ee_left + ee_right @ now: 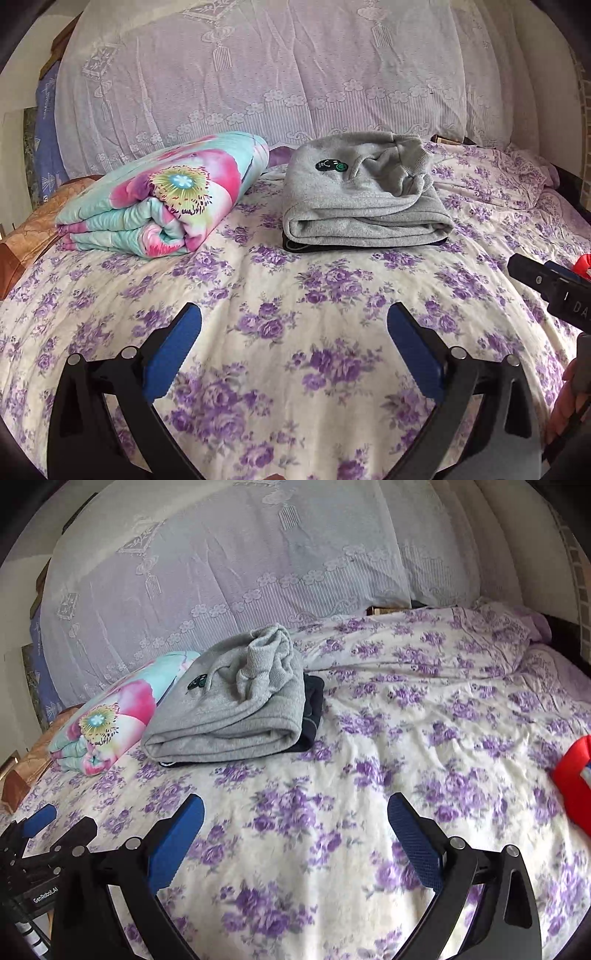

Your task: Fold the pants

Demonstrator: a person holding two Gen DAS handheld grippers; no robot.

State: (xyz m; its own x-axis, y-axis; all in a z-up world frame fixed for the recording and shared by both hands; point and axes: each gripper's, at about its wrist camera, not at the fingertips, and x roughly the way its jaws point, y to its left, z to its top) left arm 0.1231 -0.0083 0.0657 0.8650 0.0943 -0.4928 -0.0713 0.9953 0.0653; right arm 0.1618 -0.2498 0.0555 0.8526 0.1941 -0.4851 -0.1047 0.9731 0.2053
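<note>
Underneath the folded grey pants (pixel 364 206), a dark garment (pixel 314 705) barely shows.

Two wrist views, low over bed (pixel 295 280), sharing folded grey pants (pixel 364 199)

Folded pants (pixel 364 206) on bed (pixel 295 295), quilt roll (pixel 162 199) just left, curtain (pixel 258 74) behind.

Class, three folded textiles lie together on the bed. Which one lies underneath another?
The dark garment: it lies under the grey pants, only its edges showing. The floral quilt lies beside them.
</note>
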